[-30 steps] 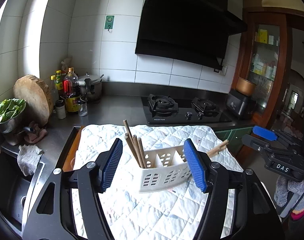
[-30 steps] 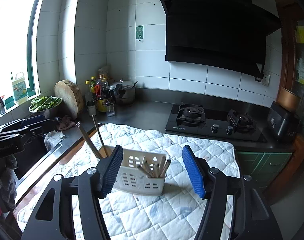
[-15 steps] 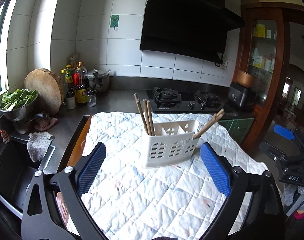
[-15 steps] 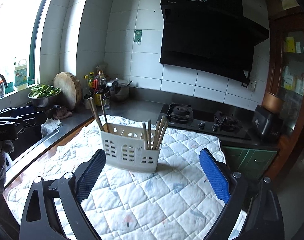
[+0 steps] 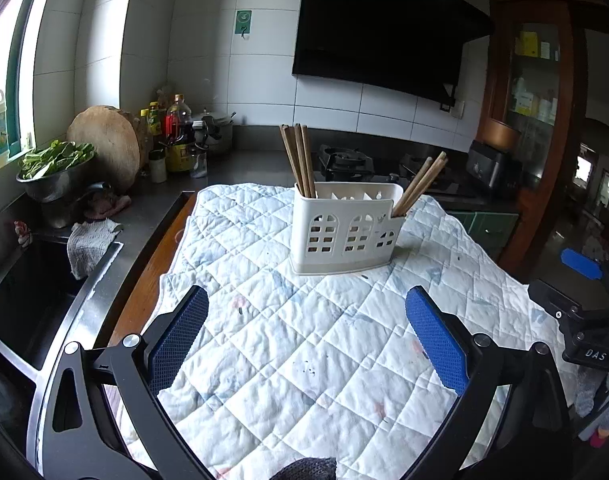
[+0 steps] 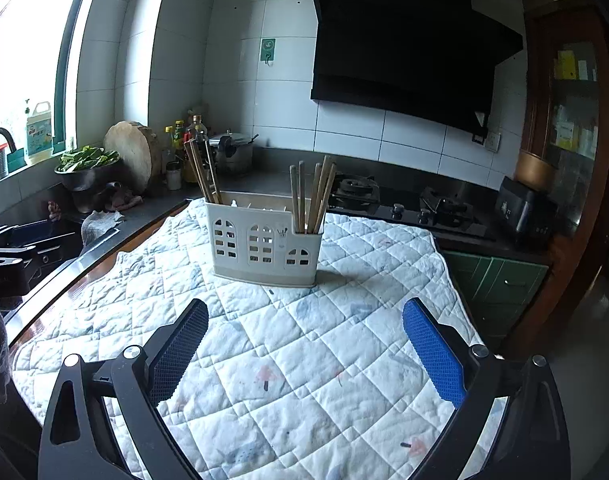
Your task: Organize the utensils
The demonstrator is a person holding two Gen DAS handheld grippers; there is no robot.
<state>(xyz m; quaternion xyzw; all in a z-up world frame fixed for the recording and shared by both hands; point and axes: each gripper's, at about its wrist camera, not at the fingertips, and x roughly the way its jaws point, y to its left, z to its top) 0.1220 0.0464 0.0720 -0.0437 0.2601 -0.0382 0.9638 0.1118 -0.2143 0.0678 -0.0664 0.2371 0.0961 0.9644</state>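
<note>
While holder (image 5: 344, 232) sits upright — chopsticks (image 5: 300, 160) tips-up, right bundle (image 5: 420, 184) tilted.

Left gripper (image 5: 306, 334): jaws earlier flanking the utensil holder (image 5: 344, 228), now spread wide and empty, drawn back well short of it. Right gripper (image 6: 304, 346): jaws likewise earlier beside the holder, now opening, nothing between them, withdrawn over the quilted cloth (image 6: 304, 380).

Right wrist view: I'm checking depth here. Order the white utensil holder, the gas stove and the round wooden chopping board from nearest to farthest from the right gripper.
From the right gripper:
1. Utensil holder, straight ahead on the quilt.
2. Gas stove, behind, right.
3. Chopping board, far left by the wall.
</note>
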